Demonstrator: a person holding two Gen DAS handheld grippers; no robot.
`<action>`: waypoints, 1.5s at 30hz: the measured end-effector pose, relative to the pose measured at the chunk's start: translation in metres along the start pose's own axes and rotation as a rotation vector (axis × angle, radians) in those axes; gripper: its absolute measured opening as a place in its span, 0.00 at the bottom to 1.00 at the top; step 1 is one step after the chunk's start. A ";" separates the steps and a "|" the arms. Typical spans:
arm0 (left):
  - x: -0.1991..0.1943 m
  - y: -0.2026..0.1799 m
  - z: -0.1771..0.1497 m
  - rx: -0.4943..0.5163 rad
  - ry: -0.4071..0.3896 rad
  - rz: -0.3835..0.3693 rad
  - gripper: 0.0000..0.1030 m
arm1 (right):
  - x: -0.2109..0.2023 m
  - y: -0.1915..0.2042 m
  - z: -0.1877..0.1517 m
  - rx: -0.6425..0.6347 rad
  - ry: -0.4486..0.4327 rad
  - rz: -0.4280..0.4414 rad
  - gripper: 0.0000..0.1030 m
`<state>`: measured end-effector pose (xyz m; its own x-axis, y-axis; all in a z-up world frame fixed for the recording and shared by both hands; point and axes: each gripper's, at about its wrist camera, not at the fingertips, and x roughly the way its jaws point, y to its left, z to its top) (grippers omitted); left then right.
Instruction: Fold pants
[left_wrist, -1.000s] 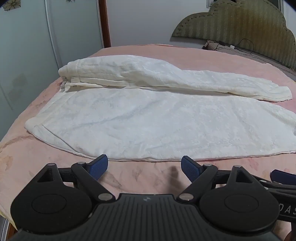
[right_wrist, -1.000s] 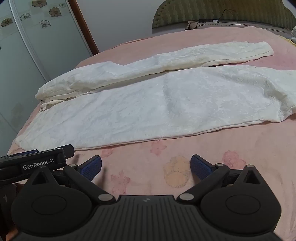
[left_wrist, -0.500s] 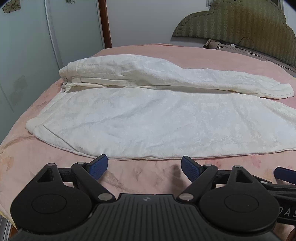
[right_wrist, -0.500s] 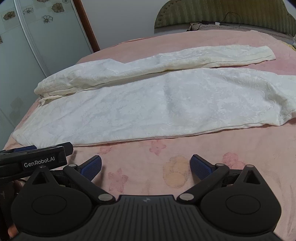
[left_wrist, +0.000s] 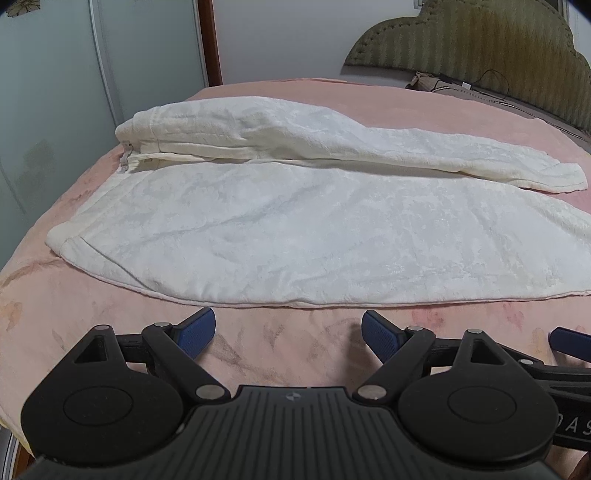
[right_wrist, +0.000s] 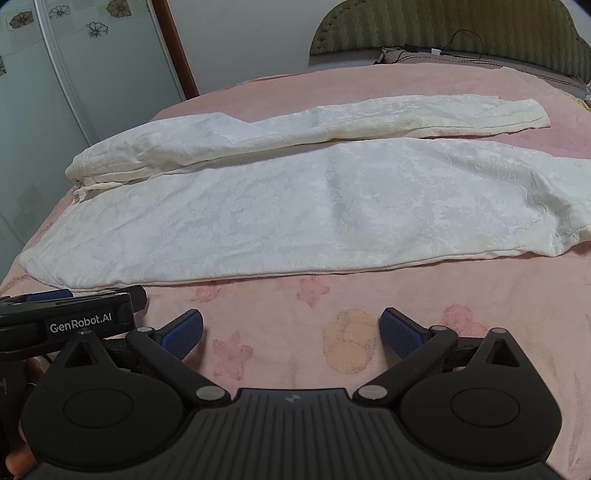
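White pants (left_wrist: 295, 236) lie spread on a pink bed, waistband to the left, both legs running right. The near leg is flat and wide; the far leg (left_wrist: 332, 144) is bunched and narrow. They also show in the right wrist view (right_wrist: 314, 214). My left gripper (left_wrist: 288, 334) is open and empty, just short of the pants' near edge. My right gripper (right_wrist: 291, 332) is open and empty over bare bedspread, a little short of the near leg's edge. The left gripper's body (right_wrist: 74, 317) shows at the left of the right wrist view.
The pink flowered bedspread (right_wrist: 332, 325) covers the bed. A green padded headboard (left_wrist: 480, 48) stands at the far right, with cables (right_wrist: 424, 51) and small items along its base. Pale wardrobe doors (left_wrist: 55, 110) stand on the left past the bed's edge.
Both grippers have drifted a little forward and left along the near edge of the pants. Both stay open. The pants have not moved.
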<state>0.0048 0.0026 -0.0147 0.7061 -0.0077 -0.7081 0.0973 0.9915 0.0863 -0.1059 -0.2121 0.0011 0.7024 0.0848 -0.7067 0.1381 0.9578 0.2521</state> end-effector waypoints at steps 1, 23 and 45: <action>0.000 0.000 0.000 0.000 0.003 -0.001 0.86 | 0.000 0.000 0.000 0.000 -0.001 0.000 1.00; 0.001 -0.003 -0.002 0.013 0.005 0.003 0.86 | -0.002 0.000 -0.001 -0.005 -0.005 0.009 1.00; -0.001 -0.006 -0.003 0.031 -0.002 0.002 0.86 | -0.002 0.001 -0.001 -0.006 -0.011 0.025 1.00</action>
<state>0.0017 -0.0029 -0.0166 0.7074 -0.0062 -0.7068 0.1179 0.9870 0.1094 -0.1080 -0.2114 0.0024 0.7131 0.1056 -0.6931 0.1166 0.9570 0.2657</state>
